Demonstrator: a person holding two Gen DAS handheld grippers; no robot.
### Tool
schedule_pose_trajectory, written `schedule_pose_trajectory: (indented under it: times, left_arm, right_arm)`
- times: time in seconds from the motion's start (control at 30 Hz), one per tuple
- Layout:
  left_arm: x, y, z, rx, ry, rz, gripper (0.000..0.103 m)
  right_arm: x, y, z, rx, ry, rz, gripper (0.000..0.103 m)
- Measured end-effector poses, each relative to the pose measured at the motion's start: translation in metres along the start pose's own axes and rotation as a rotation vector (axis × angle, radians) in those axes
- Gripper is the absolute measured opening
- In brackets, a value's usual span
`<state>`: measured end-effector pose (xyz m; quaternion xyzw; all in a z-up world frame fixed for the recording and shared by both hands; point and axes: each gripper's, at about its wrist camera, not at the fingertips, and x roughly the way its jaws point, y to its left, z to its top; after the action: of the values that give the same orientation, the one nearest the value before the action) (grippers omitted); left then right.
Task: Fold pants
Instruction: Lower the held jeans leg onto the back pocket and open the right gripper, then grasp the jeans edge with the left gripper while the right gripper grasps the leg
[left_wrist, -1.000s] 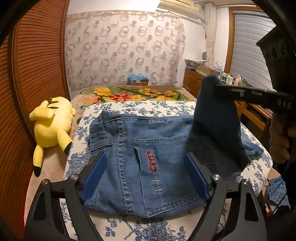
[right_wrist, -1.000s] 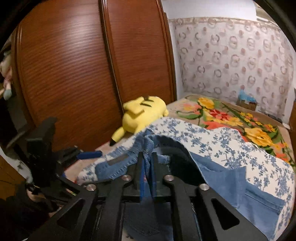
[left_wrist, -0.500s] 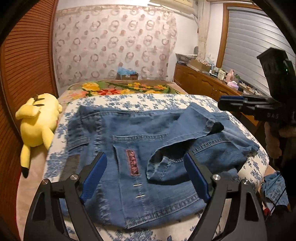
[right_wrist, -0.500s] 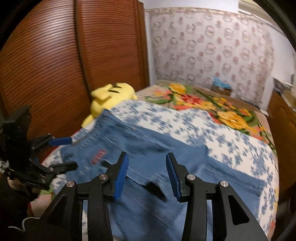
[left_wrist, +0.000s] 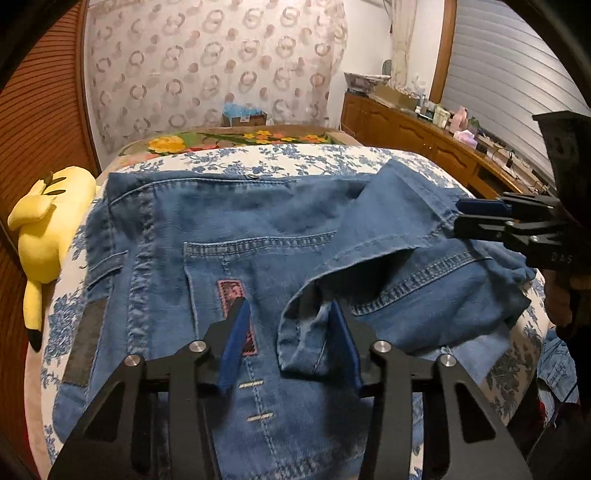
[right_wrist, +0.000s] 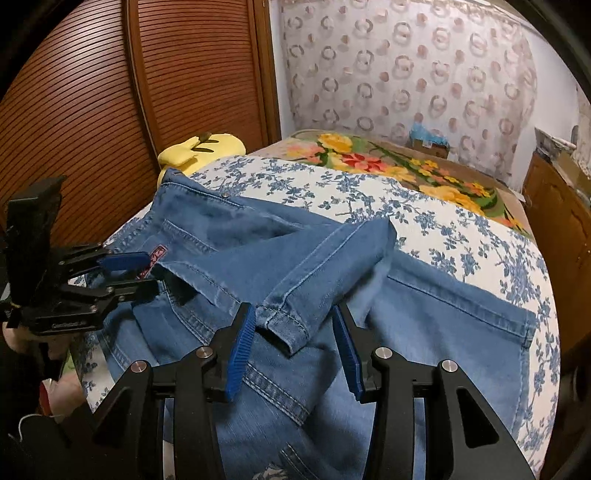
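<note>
The pant leg (right_wrist: 295, 266), lifted a second ago, is now lying released across the jeans (left_wrist: 207, 258); right gripper (right_wrist: 295, 347) fingers are standing open, left gripper (left_wrist: 291, 339) fingers have just been closing, gripping nothing.

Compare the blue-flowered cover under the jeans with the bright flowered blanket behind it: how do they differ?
The blue-flowered cover is white with small blue sprigs; the bright blanket has big yellow, red and orange blooms with green leaves. The blue-flowered cover lies nearer and bears the jeans; the bright blanket lies farther back with no jeans on it. Both are floral and lie spread out.
</note>
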<state>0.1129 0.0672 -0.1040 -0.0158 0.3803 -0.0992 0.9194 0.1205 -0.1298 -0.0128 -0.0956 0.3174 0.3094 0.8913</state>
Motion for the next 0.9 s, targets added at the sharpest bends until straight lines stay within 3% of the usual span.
schedule_pose_trajectory:
  times: [0.4, 0.43, 0.47, 0.5, 0.77, 0.9]
  left_arm:
    - [0.008, -0.006, 0.002, 0.016, 0.001, -0.006, 0.044]
    - [0.009, -0.007, 0.002, 0.019, 0.001, -0.004, 0.043]
    - [0.008, -0.009, 0.002, 0.026, -0.001, -0.002, 0.040]
    - [0.008, -0.010, 0.002, 0.032, -0.006, 0.000, 0.036]
    - [0.001, -0.015, 0.007, 0.049, -0.025, -0.001, 0.006]
    - [-0.022, -0.014, 0.009, 0.042, -0.072, -0.015, 0.004]
  right_arm:
    - [-0.002, -0.009, -0.009, -0.013, 0.018, 0.019, 0.045]
    - [-0.001, -0.010, -0.007, -0.009, 0.010, 0.026, 0.040]
    - [0.002, -0.014, -0.006, -0.002, 0.005, 0.039, 0.016]
    - [0.002, -0.016, -0.004, 0.014, -0.008, 0.044, 0.010]
    - [-0.018, -0.019, 0.016, 0.028, -0.131, 0.083, 0.005]
    - [-0.028, -0.013, 0.029, 0.003, -0.169, 0.079, 0.004]
